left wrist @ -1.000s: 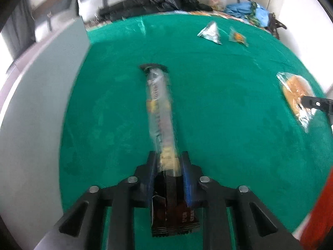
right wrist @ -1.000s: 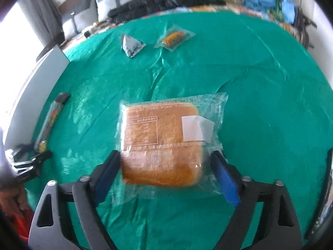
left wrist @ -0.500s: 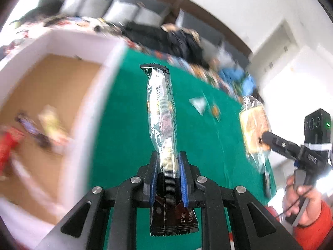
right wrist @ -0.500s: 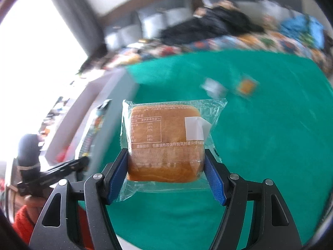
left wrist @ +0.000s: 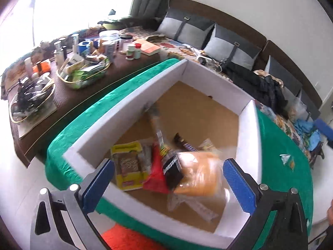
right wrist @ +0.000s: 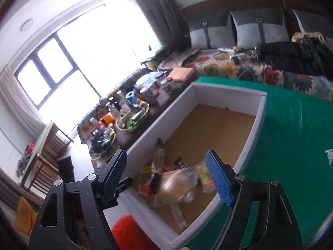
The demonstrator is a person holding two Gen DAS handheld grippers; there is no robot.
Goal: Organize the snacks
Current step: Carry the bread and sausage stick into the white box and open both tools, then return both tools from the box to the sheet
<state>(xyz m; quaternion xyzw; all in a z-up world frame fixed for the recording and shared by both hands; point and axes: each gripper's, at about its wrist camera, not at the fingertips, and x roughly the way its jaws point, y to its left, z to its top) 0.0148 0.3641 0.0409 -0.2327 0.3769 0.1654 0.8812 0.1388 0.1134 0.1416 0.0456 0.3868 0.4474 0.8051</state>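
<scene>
Both grippers hang over the white box, the collecting bin, jaws having just opened to drop their loads. Left gripper: wide, empty; the long snack bar falls at 12 o'clock. Right gripper: wide, empty; the wrapped cake lies between its jaws, untouched.

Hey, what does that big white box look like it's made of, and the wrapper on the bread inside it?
The box looks like cardboard: matte white walls, thick folded rims, plain brown floor. The bread wrapper looks like thin clear plastic film: glossy and crinkled, with the orange loaf showing through. It is blurred, so that is a best guess.
</scene>
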